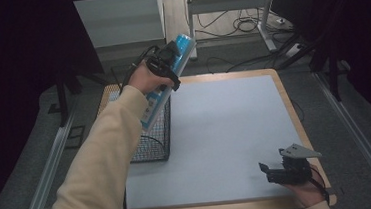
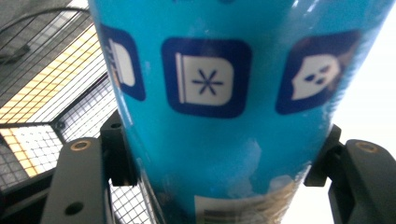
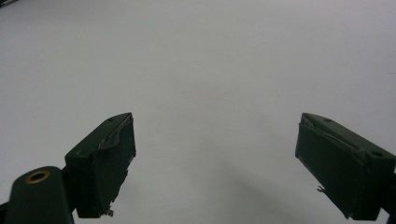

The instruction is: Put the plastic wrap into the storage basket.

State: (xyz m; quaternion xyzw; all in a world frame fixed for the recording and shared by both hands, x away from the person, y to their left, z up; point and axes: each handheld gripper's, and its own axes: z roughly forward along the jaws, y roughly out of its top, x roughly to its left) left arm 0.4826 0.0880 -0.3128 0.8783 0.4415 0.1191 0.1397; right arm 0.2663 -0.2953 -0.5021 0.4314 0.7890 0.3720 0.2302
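Grey mat (image 1: pixel 226 131); left claw (image 1: pixel 170 60) grips icon-printed blue tube (image 2: pixel 215 93).

Dim room: grey floor (image 1: pixel 36 146), black curtains (image 1: pixel 13 48) upper left & right, cables (image 1: pixel 237 25) + metal frame (image 1: pixel 225 3) top center.

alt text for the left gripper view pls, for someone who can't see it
A blue cylindrical container with dark blue square icons on its label is clamped between the two black jaws of the left gripper, close to the camera. Behind it at left sits a black wire basket, and a pale surface lies at right.
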